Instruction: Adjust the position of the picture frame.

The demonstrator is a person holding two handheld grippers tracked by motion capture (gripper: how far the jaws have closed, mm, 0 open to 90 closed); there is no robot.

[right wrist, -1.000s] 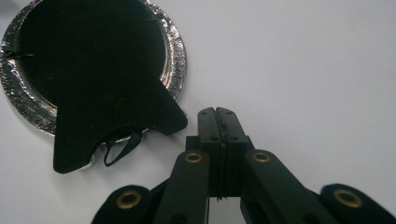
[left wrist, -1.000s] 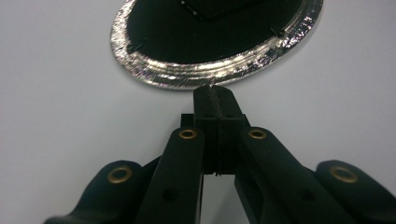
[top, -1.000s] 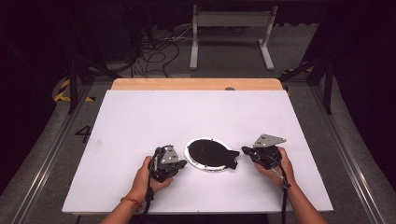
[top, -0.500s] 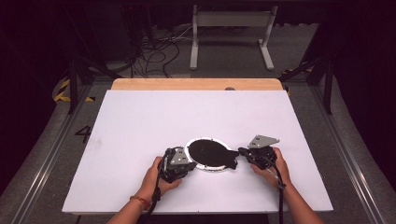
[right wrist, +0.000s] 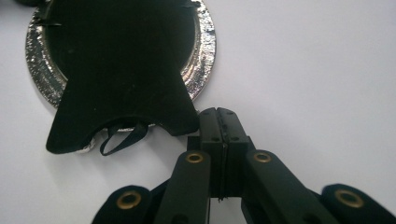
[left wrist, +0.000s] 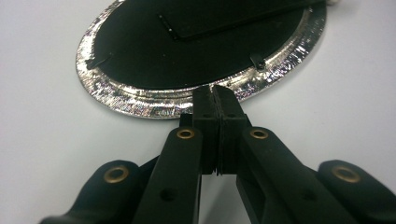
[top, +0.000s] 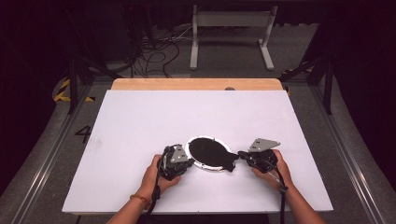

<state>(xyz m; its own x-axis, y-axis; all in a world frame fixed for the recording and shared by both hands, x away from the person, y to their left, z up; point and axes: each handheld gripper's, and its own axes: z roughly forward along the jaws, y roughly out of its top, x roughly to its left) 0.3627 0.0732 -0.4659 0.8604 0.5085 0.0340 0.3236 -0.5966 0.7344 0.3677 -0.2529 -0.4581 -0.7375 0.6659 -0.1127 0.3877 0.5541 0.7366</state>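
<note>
Flat on table, silver-rimmed round frame [top: 200, 162] — black backing [top: 211, 152] inside

Left gripper [top: 187, 161] moved in from left of the frame [top: 208, 153], tips now at its silver rim. Right gripper [top: 243, 156] closed in from the right, tips beside the black stand flap [top: 228, 161].
</note>
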